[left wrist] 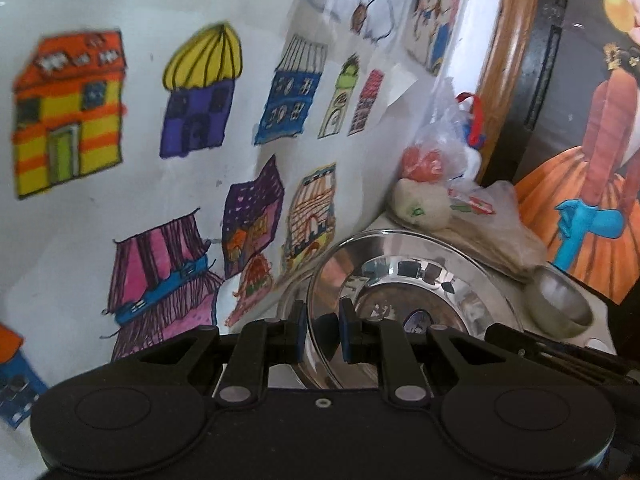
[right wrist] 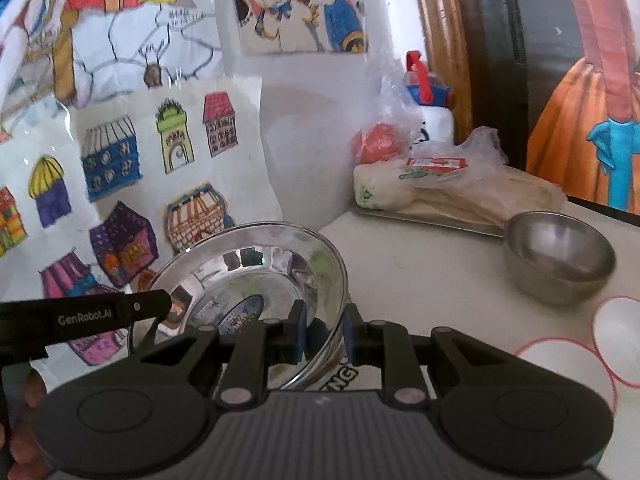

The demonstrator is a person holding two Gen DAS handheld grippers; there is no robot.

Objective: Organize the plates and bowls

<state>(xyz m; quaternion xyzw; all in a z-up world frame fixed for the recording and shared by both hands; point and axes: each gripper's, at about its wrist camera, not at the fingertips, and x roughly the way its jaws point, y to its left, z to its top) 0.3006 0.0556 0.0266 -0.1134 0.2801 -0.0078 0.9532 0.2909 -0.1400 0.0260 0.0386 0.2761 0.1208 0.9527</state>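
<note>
White wall (left wrist: pixel 160 0) hung with children's drawings: sheet of colourful felt-pen houses (left wrist: pixel 140 128) on the left, line sketch with a small brown figure (right wrist: pixel 152 60) above it, teddy-bear picture (right wrist: pixel 296 8) further right. Wooden frame edge (right wrist: pixel 436 40) stands far right of the wall, beside a large painting of an orange dress with a blue bow (left wrist: pixel 592 200). Far on the white tabletop (right wrist: pixel 420 272): metal tray (right wrist: pixel 420 216) carrying clear plastic bags of food (right wrist: pixel 472 184), orange-red bagged item (right wrist: pixel 378 144), white bottle with blue-red cap (right wrist: pixel 434 108) behind.

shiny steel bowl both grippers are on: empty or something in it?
Empty. The steel bowl shows only mirror reflections and a sticker on its bare inside; the left gripper and right gripper each clamp its rim.
</note>
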